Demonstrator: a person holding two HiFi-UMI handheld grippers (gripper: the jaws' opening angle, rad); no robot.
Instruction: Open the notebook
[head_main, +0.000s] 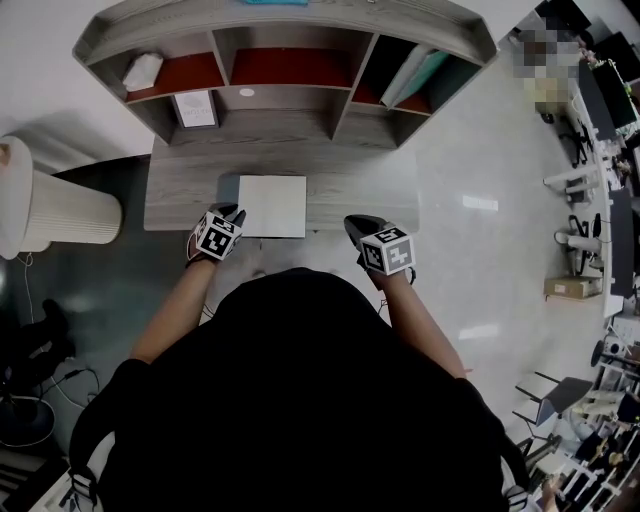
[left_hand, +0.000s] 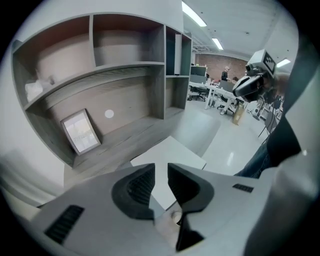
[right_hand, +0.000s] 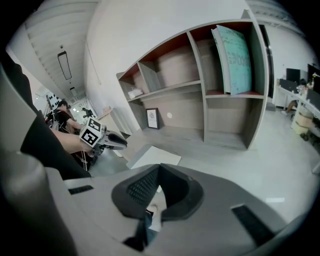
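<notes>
A white notebook (head_main: 272, 205) lies flat and closed on the grey desk (head_main: 370, 190), near its front edge. My left gripper (head_main: 228, 213) hovers at the notebook's front left corner. In the left gripper view the notebook (left_hand: 175, 152) shows just beyond the left gripper (left_hand: 160, 167), whose jaws stand a narrow gap apart with nothing between them. My right gripper (head_main: 352, 222) is off the notebook's right side, at the desk's front edge. In the right gripper view the right gripper (right_hand: 159, 167) has its jaws closed together and empty, and the notebook (right_hand: 152, 156) lies ahead to the left.
A shelf hutch (head_main: 290, 45) stands at the back of the desk. It holds a small framed picture (head_main: 196, 108), a white bundle (head_main: 142, 70) and leaning teal books (head_main: 415, 75). A white ribbed cylinder (head_main: 60, 210) stands left of the desk.
</notes>
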